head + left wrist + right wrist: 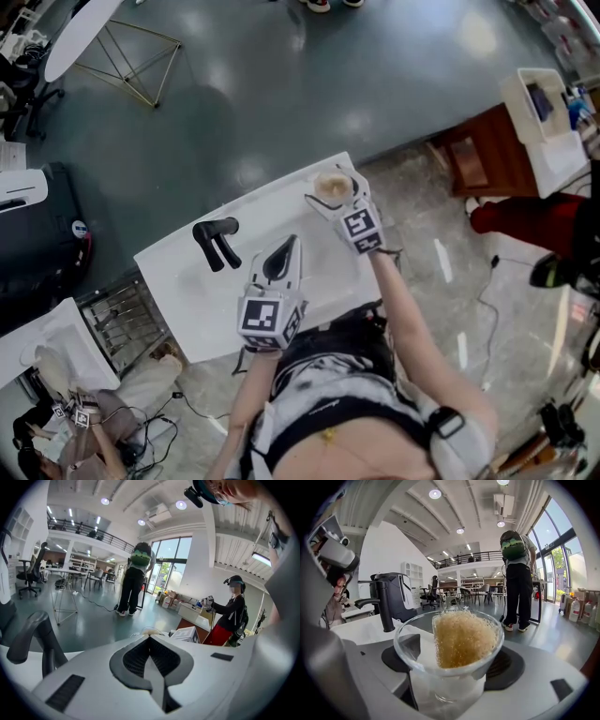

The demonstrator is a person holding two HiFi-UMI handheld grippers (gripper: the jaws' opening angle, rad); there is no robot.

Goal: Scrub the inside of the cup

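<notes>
The glass cup [449, 679], a tan sponge [461, 637] stuffed inside, stood at the desk's [187, 281] far corner between the spread jaws of the right hand-held gripper [336, 199], seemingly unclamped. At its 7 o'clock the left hand-held gripper [151, 653] was pressed together, empty. Scrubbing seemed not yet begun. Next, the right jaws likely had to close on the cup and the left had to take the sponge.

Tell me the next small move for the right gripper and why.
Probably close the right gripper on the glass cup. Its jaws stand wide on either side of the cup, apparently not pressing it, and the sponge already sits inside. The left gripper is shut and empty, so the cup needs steadying before any scrubbing.
</notes>
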